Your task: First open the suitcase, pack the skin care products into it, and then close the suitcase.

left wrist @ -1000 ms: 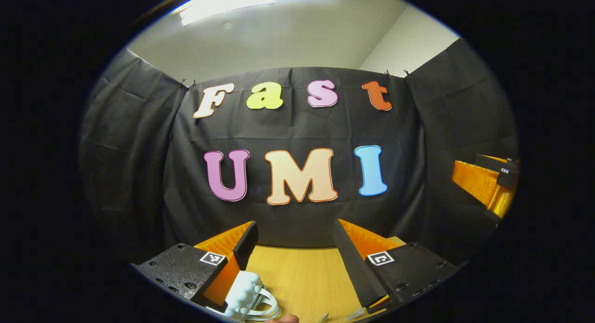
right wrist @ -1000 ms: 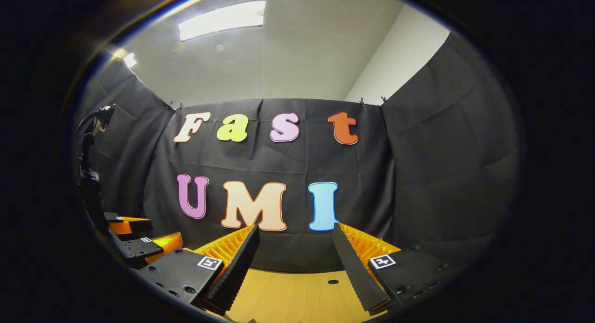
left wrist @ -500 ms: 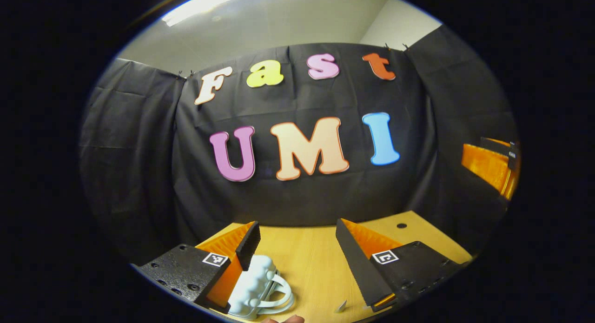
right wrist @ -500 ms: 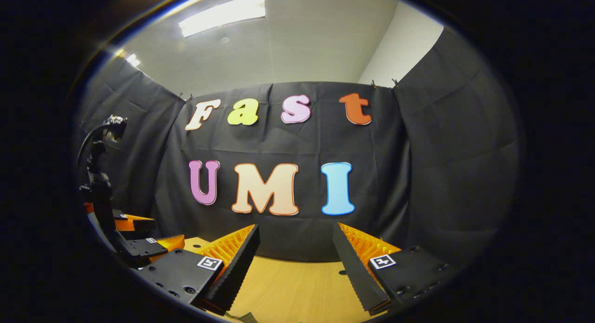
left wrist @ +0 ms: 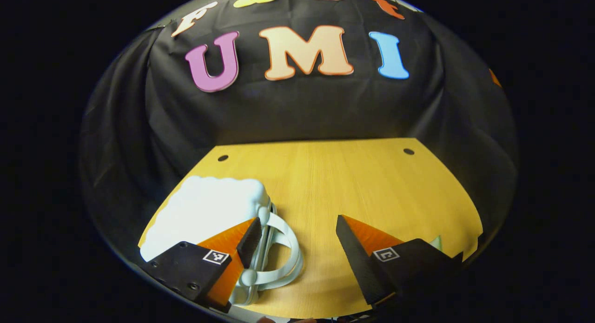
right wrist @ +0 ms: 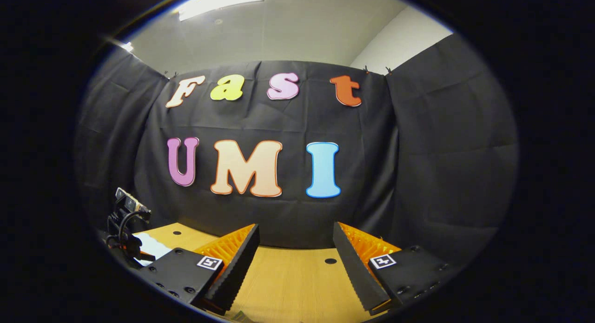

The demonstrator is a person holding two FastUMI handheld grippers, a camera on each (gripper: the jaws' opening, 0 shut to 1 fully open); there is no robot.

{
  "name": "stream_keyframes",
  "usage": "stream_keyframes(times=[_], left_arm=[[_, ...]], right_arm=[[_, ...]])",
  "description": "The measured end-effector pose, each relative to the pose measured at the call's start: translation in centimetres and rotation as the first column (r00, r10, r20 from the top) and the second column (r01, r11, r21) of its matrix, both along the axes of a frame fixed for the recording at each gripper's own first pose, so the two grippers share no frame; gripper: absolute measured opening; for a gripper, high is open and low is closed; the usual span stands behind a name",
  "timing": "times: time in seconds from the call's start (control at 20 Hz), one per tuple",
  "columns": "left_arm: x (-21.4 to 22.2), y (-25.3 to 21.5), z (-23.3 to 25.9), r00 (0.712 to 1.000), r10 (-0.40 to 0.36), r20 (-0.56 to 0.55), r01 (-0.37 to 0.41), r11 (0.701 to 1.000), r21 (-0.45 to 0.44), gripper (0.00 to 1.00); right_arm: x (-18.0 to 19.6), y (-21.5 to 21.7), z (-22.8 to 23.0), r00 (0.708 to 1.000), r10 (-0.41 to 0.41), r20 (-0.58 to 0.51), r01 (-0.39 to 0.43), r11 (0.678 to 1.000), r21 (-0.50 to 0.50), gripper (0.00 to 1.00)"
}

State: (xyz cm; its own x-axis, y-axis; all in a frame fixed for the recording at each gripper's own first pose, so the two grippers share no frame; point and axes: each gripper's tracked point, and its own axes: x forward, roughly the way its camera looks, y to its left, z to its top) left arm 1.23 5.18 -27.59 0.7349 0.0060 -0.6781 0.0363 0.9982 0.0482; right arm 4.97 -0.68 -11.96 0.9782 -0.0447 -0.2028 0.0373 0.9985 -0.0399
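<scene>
A small white suitcase with a bumpy shell lies shut on the wooden table, its looped handle pointing toward the table's middle. My left gripper hovers over the near table edge, open, with its left finger over the suitcase's handle side and nothing between the fingers. In the right gripper view my right gripper is open above the table, aimed at the back wall. A corner of the white suitcase shows at the lower left there.
The black cloth wall closes the table's far side. Two small dark holes mark the tabletop near the back. In the right gripper view a black camera on a cabled mount stands at the left. A pale object peeks behind my left gripper's right finger.
The left gripper view has tilted sharply down, bringing the whole suitcase and tabletop into sight. The right gripper view has shifted slightly; both grippers stay open.
</scene>
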Motion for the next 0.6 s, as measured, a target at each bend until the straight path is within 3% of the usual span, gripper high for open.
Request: stream_keyframes(times=[0.2, 0.4, 0.5, 0.55, 0.6], left_arm=[[0.3, 0.5, -4.1, 0.991, -0.013, -0.134, 0.008, 0.999, -0.038, 0.96], [-0.8, 0.3, -7.8, 0.958, -0.044, -0.283, 0.031, 0.998, -0.049, 0.94], [-1.0, -0.5, -8.7, 0.947, -0.081, -0.311, 0.063, 0.996, -0.066, 0.87], [-1.3, -0.9, -9.3, 0.94, -0.085, -0.329, 0.06, 0.995, -0.085, 0.73], [-1.4, -1.2, -9.8, 0.935, -0.084, -0.343, 0.052, 0.993, -0.103, 0.72]], right_arm=[[0.1, -0.6, -0.7, 0.998, -0.053, -0.022, 0.052, 0.998, -0.042, 0.99], [-0.2, -1.1, -0.9, 0.997, -0.079, -0.026, 0.078, 0.995, -0.064, 0.99], [-0.4, -1.5, -1.1, 0.996, -0.087, -0.026, 0.085, 0.994, -0.072, 0.99], [-0.6, -1.7, -1.2, 0.996, -0.089, -0.027, 0.087, 0.994, -0.073, 0.99], [-0.7, -1.9, -1.3, 0.995, -0.091, -0.028, 0.089, 0.993, -0.074, 0.99]])
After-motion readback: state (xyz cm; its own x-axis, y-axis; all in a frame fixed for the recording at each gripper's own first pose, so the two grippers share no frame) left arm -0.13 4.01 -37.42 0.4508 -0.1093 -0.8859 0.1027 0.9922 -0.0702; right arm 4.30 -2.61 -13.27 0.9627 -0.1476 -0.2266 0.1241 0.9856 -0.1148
